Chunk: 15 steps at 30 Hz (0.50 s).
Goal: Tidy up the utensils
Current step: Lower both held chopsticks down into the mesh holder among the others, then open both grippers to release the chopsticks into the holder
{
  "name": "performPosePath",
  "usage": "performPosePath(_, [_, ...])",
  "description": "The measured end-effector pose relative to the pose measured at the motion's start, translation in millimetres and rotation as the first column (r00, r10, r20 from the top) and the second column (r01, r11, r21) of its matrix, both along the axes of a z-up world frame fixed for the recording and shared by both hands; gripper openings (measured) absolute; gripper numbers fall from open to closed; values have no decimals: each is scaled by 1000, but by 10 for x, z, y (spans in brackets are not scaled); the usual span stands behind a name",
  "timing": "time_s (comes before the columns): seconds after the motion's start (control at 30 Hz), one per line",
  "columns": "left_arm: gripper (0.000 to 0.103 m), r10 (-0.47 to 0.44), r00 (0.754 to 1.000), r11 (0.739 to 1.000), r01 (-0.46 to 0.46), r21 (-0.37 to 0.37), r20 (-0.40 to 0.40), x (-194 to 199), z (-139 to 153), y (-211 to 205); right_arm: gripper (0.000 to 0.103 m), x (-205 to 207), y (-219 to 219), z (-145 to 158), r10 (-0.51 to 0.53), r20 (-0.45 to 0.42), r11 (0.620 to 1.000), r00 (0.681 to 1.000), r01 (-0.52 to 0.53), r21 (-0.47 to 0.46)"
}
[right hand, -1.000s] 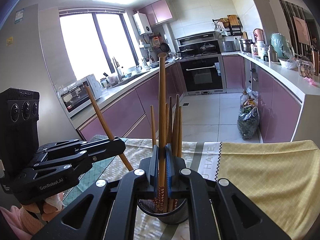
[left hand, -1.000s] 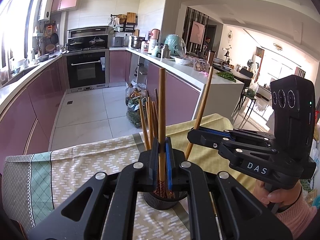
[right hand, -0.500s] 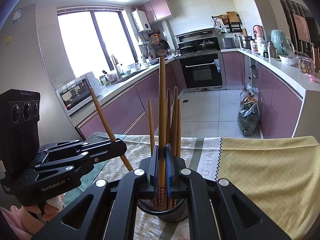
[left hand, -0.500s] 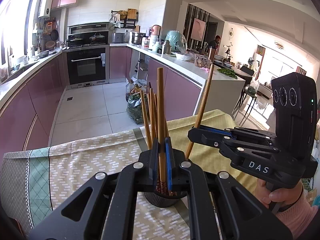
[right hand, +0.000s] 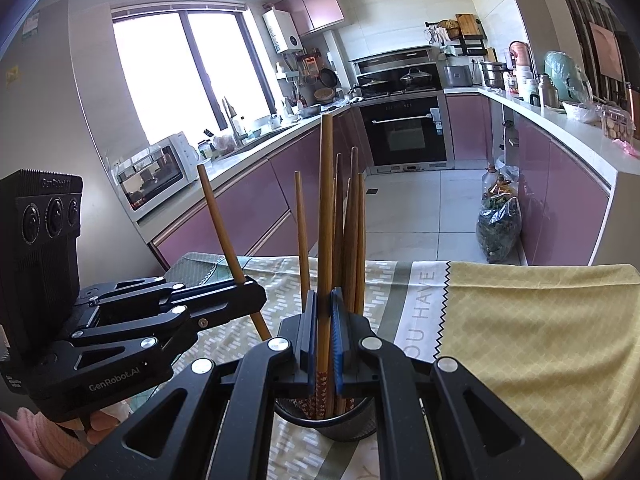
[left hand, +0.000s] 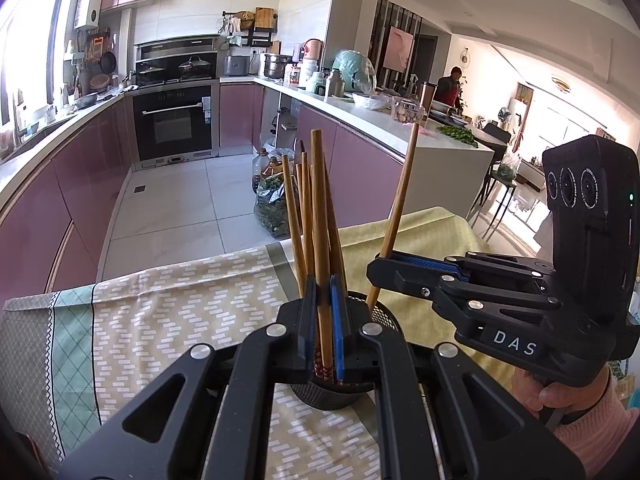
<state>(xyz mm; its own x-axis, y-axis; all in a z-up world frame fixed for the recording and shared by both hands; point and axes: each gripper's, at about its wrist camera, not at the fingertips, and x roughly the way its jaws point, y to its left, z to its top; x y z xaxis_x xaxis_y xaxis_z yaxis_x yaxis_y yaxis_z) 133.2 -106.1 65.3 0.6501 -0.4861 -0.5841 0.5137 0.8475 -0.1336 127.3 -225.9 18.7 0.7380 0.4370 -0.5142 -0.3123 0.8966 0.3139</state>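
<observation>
Left wrist view: left hand-held gripper (left hand: 324,322) clamps one chopstick (left hand: 319,216)
Right hand-held gripper (right hand: 325,330): pinching another chopstick (right hand: 325,216)
Change: both sticks sank lower into cup (right hand: 326,426)
Meaning: nearly ready to release

Both tools, left tool (left hand: 325,320) and right tool (right hand: 325,332), are matte black with silver screws and blue pads; pink sleeves cover the wrists.

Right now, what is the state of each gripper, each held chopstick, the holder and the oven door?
Left gripper: jaws shut on a chopstick.
Left chopstick: upright, tip in the holder.
Right gripper: jaws shut on a chopstick.
Right chopstick: upright, tip in the holder.
Mesh holder: upright, holding several chopsticks.
Oven door: closed.
</observation>
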Motion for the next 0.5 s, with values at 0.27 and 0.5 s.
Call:
performPosePath(0.27, [8, 23, 1000, 1000, -23, 8, -16, 80, -92, 23, 6, 69, 52, -76, 5, -21, 1000, 1000, -5, -7])
performPosePath(0.5, [9, 40, 999, 999, -39, 11, -33, 159, -158, 40, 6, 114, 75, -115, 6, -32, 1000, 999, -7, -13])
